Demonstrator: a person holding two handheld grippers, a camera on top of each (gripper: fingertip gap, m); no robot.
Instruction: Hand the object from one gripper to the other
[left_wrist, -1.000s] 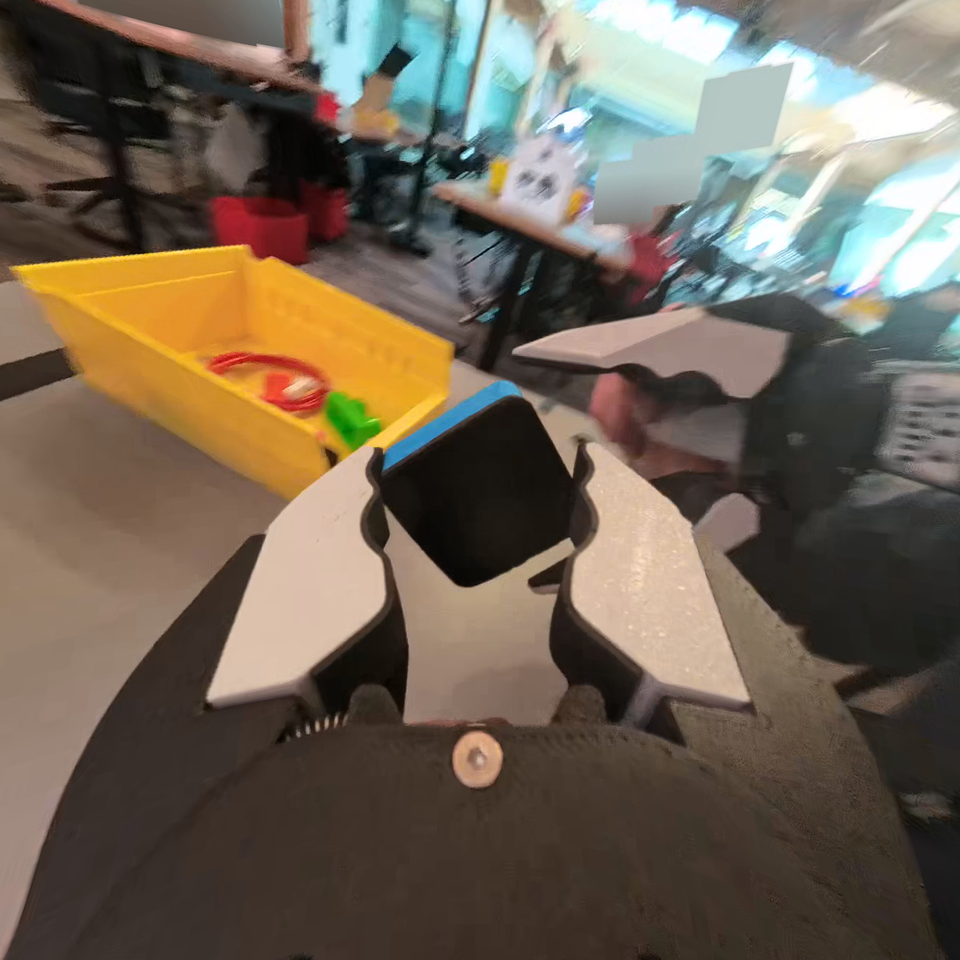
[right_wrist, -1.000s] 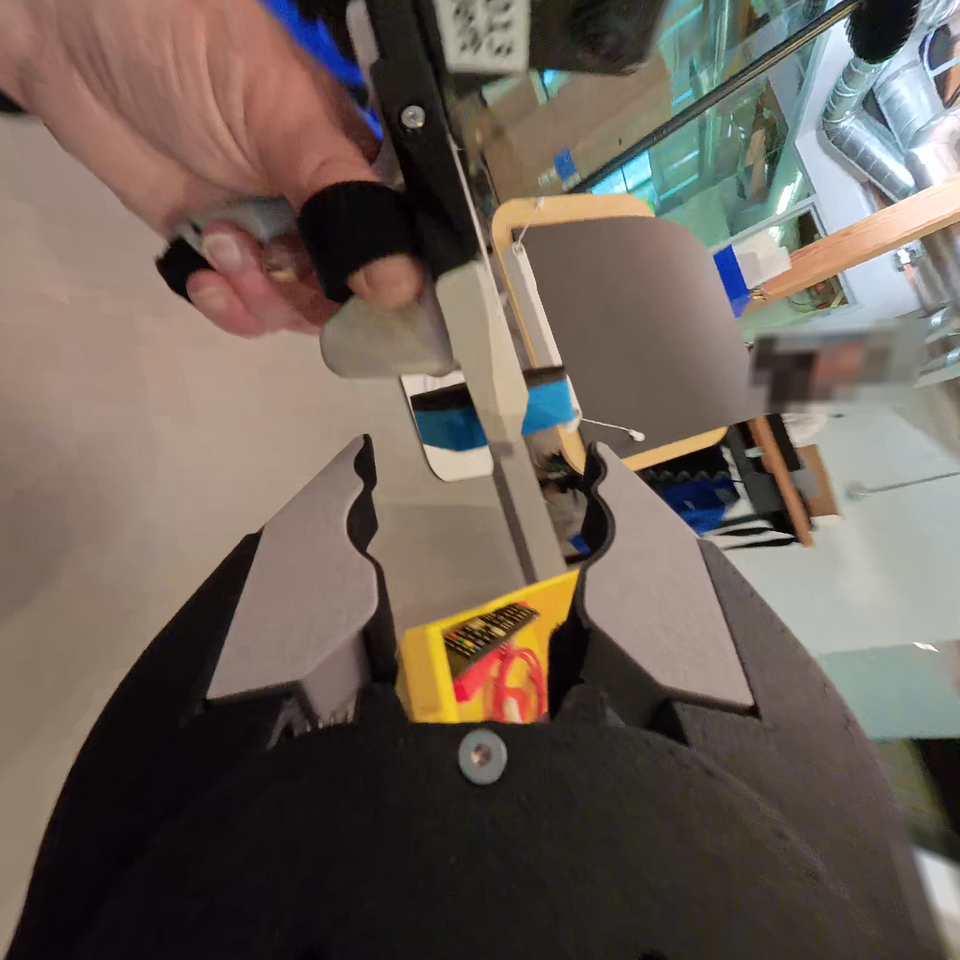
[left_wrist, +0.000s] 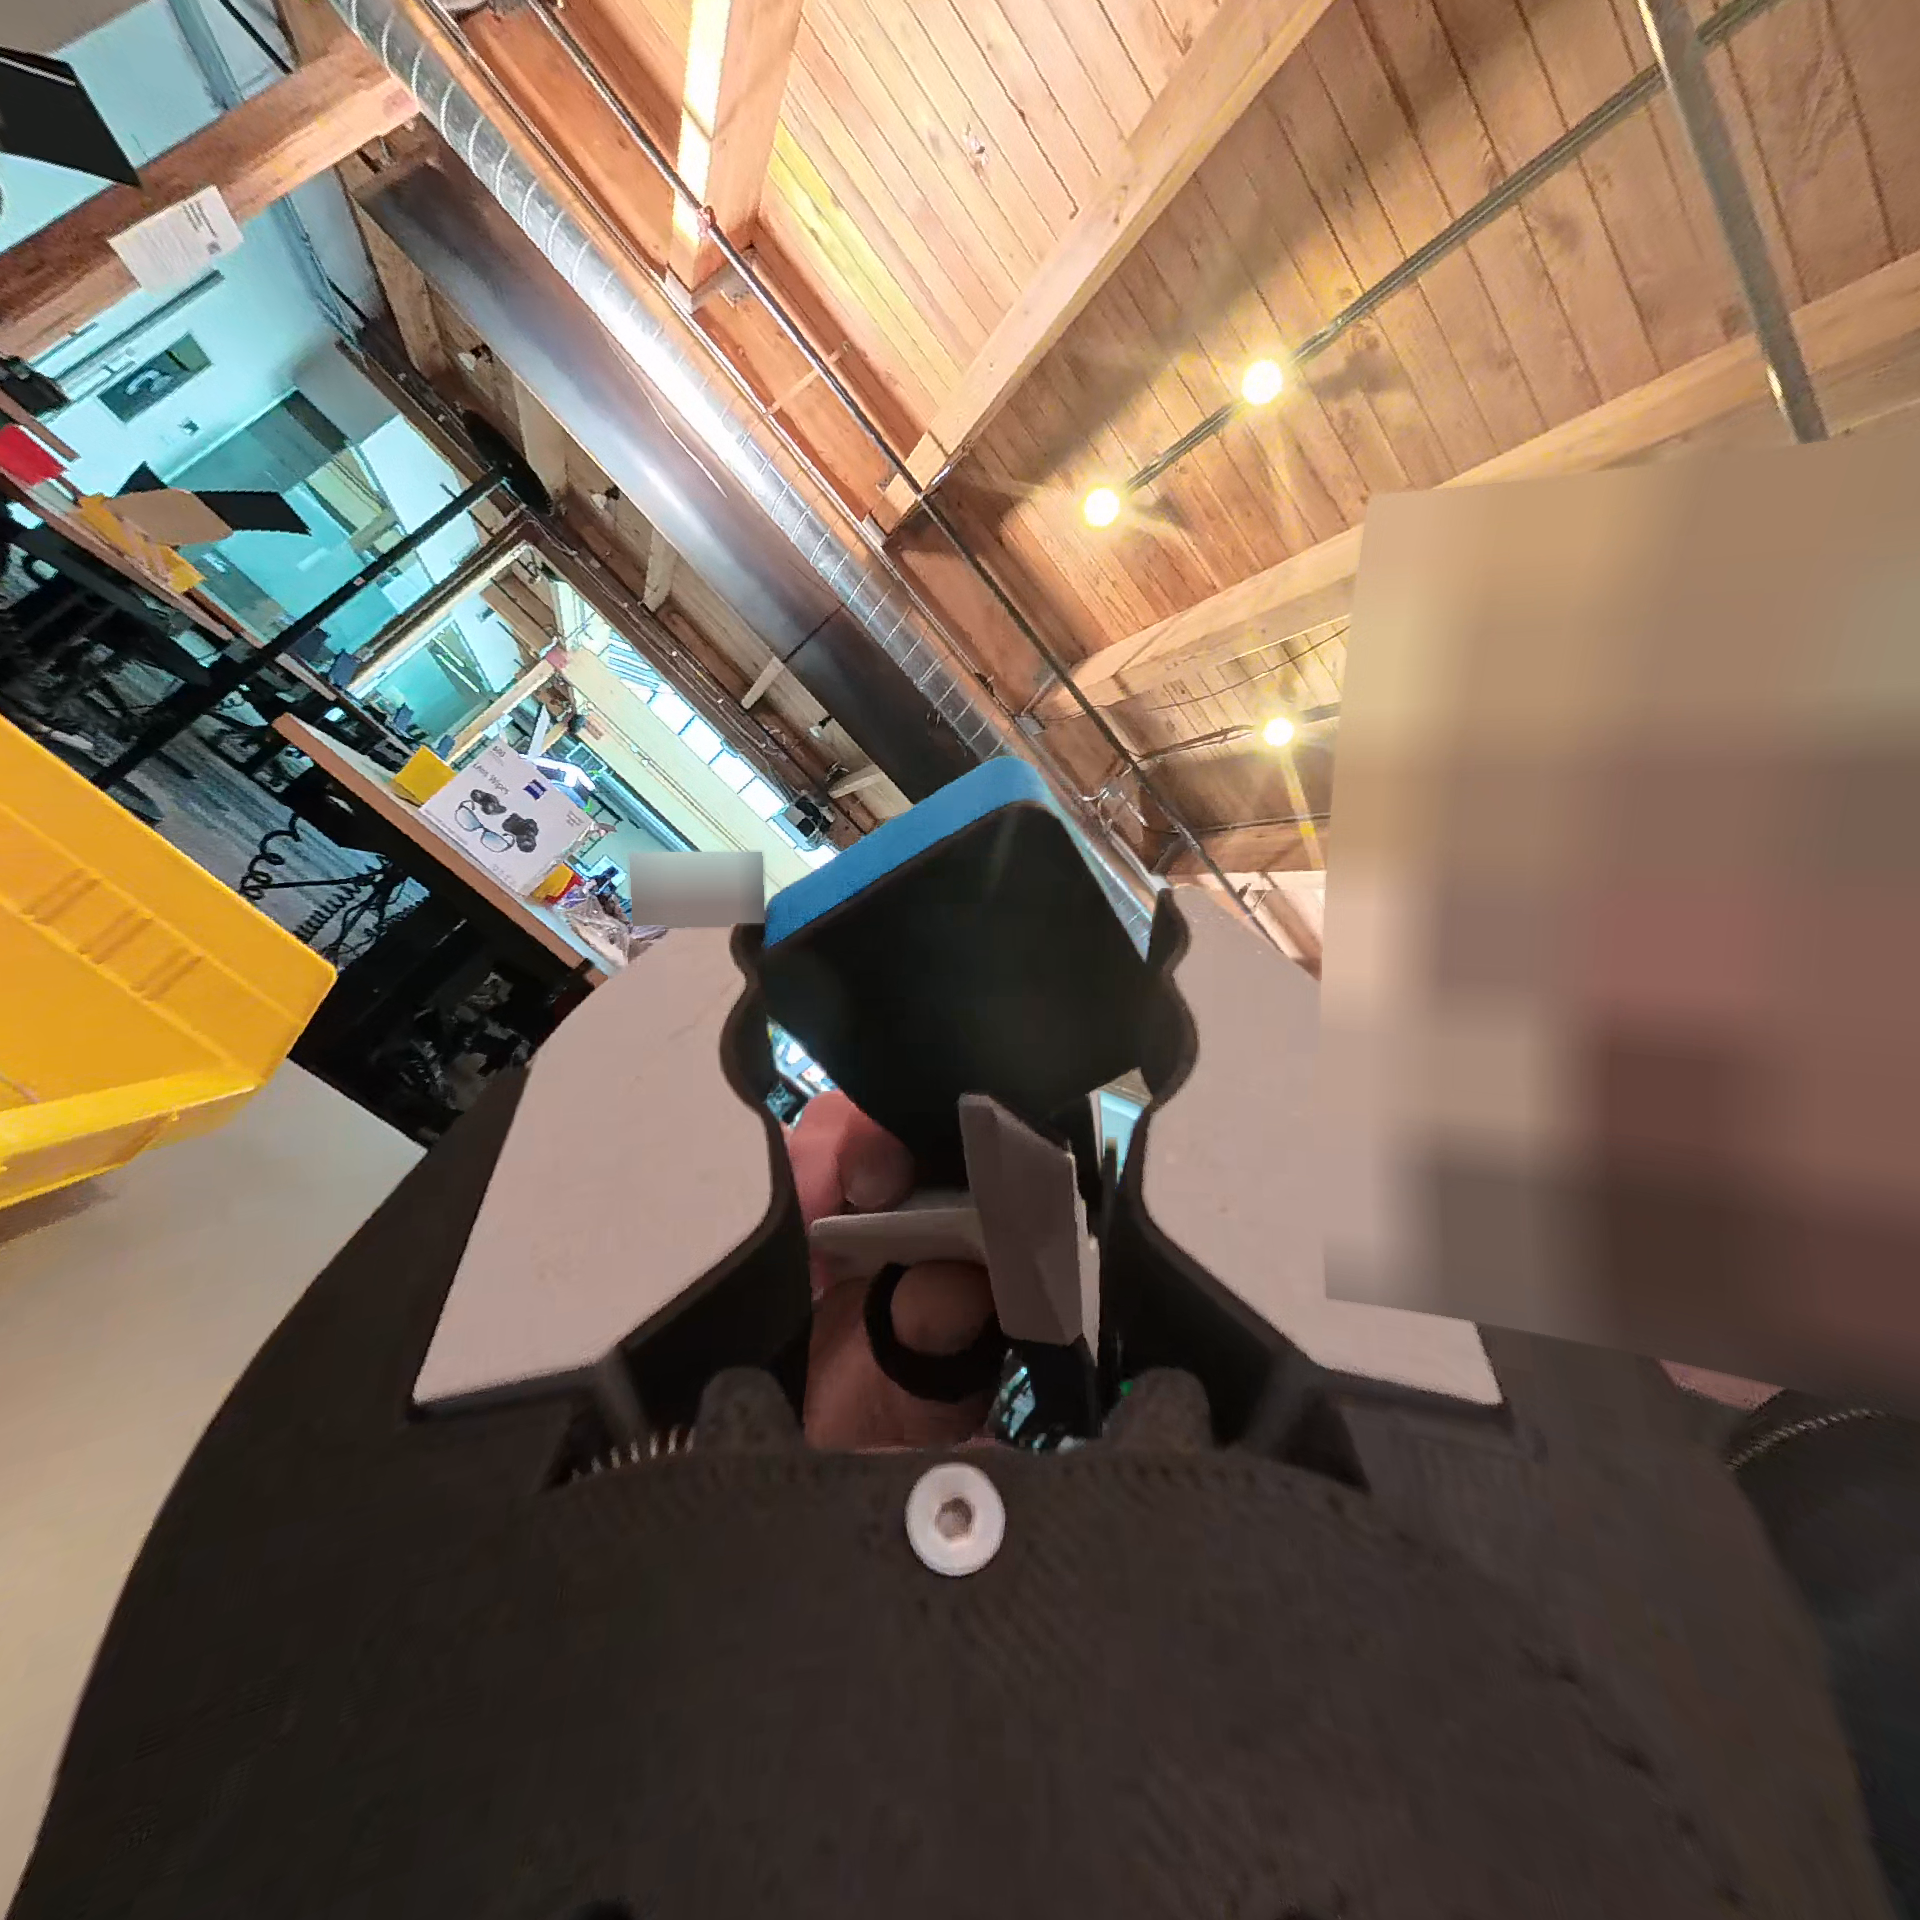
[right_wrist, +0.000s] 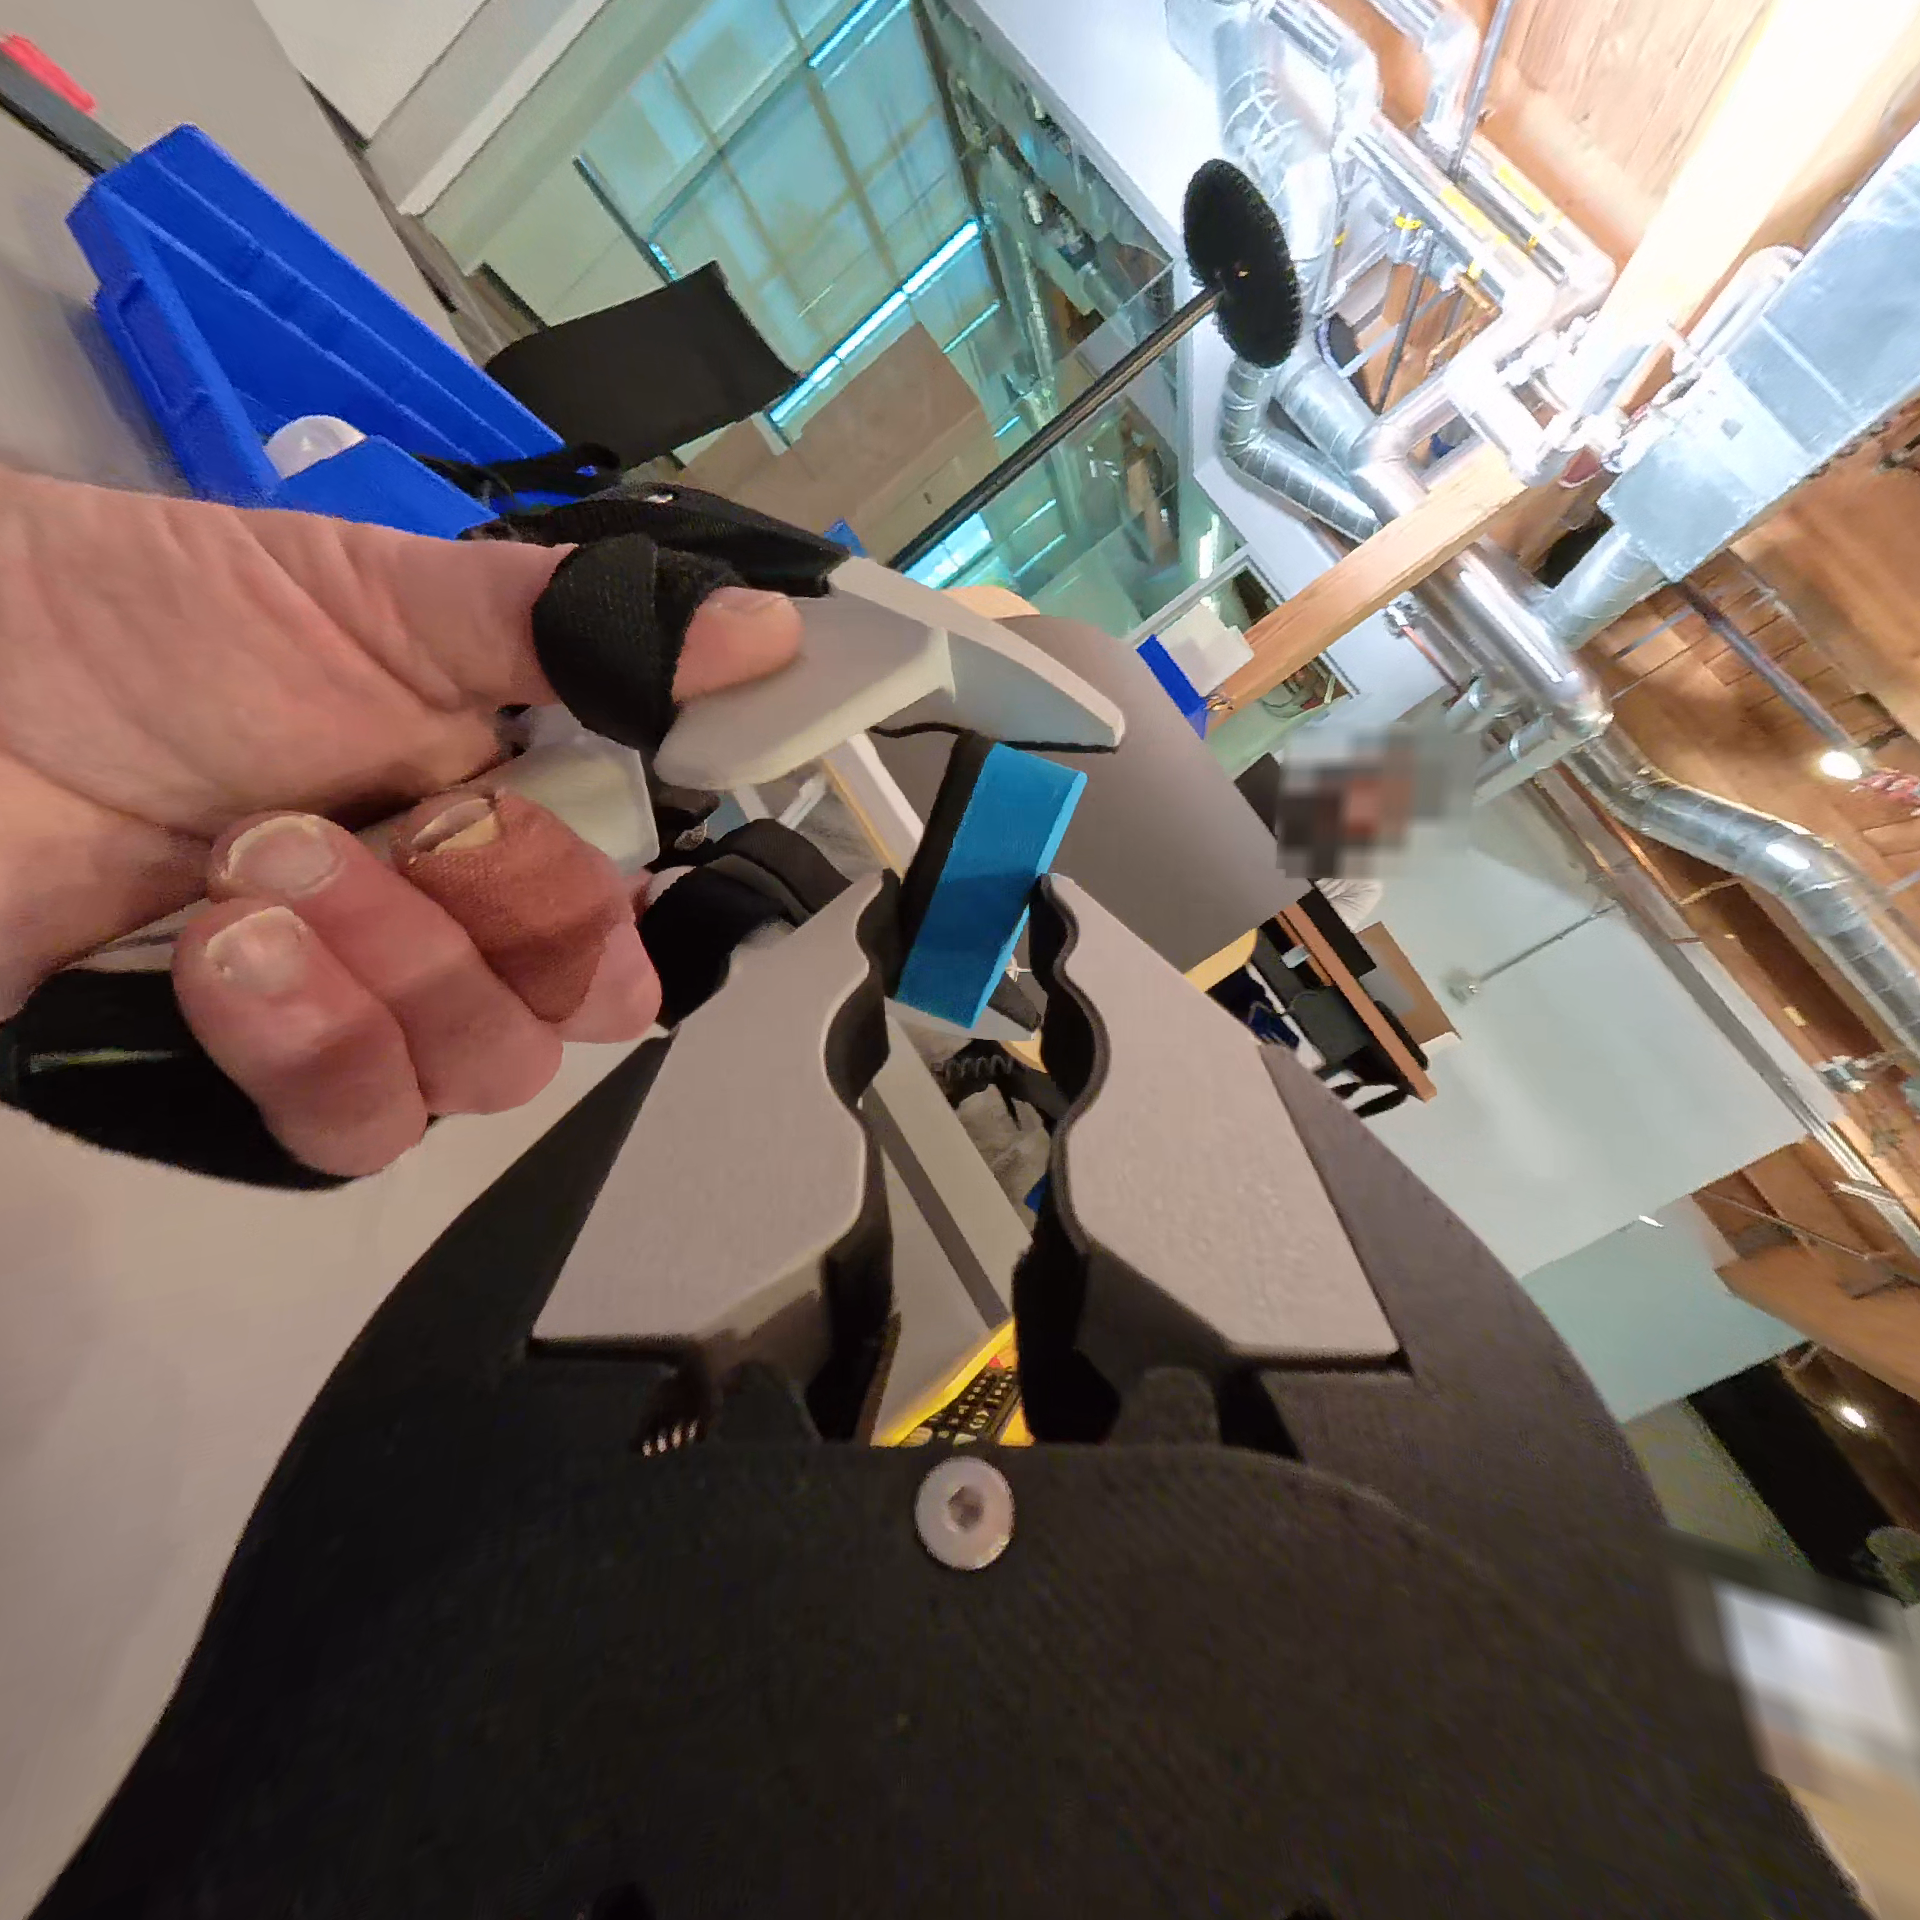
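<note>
A flat square block, black on one face with a blue rim (left_wrist: 956, 977), sits clamped between the two fingers of my left gripper (left_wrist: 956, 935), raised off the table and tilted towards the ceiling. In the right wrist view the block's blue edge (right_wrist: 987, 862) stands between the tips of my right gripper (right_wrist: 966, 904), whose jaws have closed in on both sides of it. The left gripper's fingers (right_wrist: 935, 675) still hold the block from above and below. One right finger (left_wrist: 1023, 1216) shows under the block in the left wrist view.
A yellow bin (left_wrist: 125, 987) stands on the grey table (left_wrist: 156, 1351) at the left. A blue bin (right_wrist: 260, 312) stands behind the hand (right_wrist: 312, 831) that holds the left gripper. A blurred patch covers the right of the left wrist view. The tips of both grippers are at nearly the same place.
Both grippers have lifted and tilted upward. The right gripper has moved onto the block and its jaws have narrowed around it. The left gripper keeps its hold.
</note>
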